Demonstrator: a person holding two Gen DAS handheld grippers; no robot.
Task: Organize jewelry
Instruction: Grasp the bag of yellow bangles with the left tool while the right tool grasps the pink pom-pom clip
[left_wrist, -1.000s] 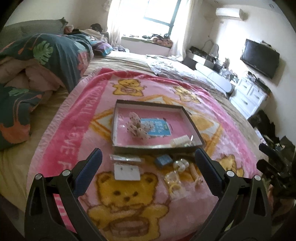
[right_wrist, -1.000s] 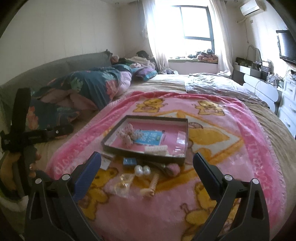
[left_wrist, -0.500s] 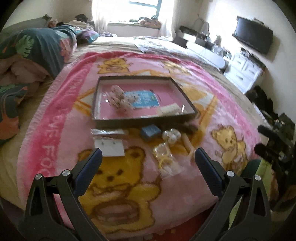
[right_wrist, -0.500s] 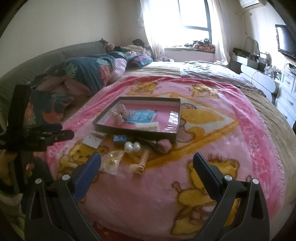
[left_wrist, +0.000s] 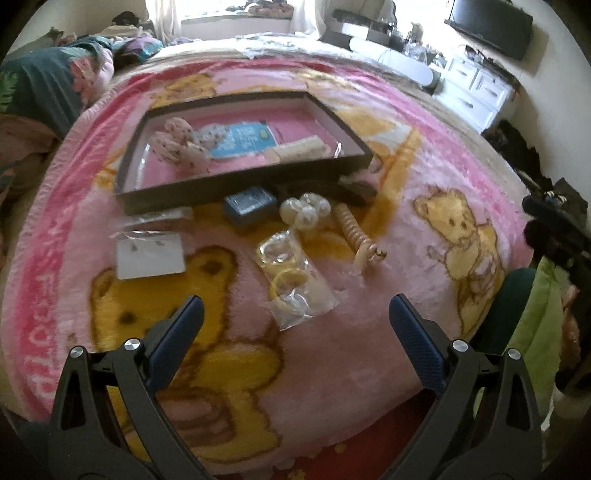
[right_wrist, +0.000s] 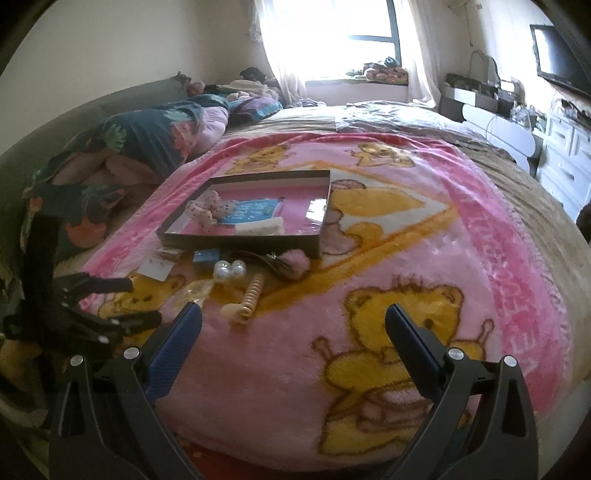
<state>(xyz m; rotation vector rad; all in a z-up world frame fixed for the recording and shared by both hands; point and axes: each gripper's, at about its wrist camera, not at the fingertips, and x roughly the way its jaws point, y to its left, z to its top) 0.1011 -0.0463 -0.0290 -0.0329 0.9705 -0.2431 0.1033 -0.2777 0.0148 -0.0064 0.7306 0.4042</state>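
Both tongs, left (left_wrist: 293, 317) and right (right_wrist: 293, 321), gape wide and empty above the bed's blanket (left_wrist: 369, 350). A few pieces lie in the tray (left_wrist: 236, 184); pearls (left_wrist: 304, 212), bagged rings (left_wrist: 295, 280) (and more) await just outside.

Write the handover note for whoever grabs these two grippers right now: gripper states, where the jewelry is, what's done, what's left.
Left gripper: open, empty, above the blanket near the clear bag of rings.
Right gripper: open, empty, further right.
Tray: holds spotted bows, a blue card and a cream strip.
Left to put away, lying in front of the tray: earring card, blue box, pearl balls, spiral hair tie, the bag, dark clip with pink pompom.
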